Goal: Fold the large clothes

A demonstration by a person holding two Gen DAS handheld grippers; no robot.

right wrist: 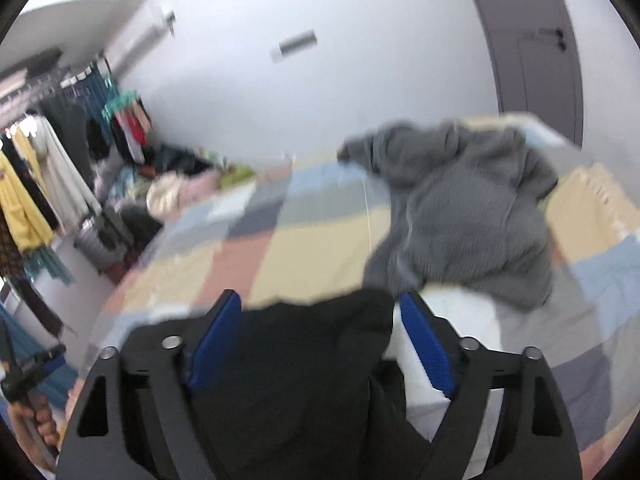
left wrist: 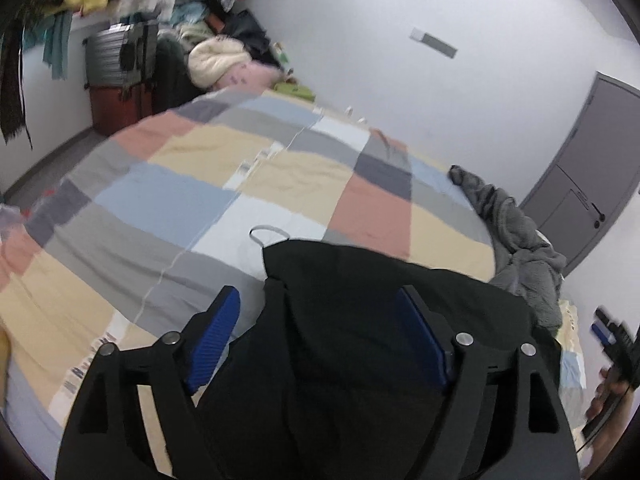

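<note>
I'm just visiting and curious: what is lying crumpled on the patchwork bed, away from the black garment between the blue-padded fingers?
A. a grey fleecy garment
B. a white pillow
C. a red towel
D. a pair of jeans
A: the grey fleecy garment lies bunched on the patchwork bedspread, beyond the black garment that sits between the right gripper fingers.

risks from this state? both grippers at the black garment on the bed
1. Both the left gripper and right gripper stand open around the black garment; closing now might pinch the bedspread too.
2. The gray garment lies close by on the right and could get dragged into the fold.
3. The right view is blurred, so aim may be off.
</note>
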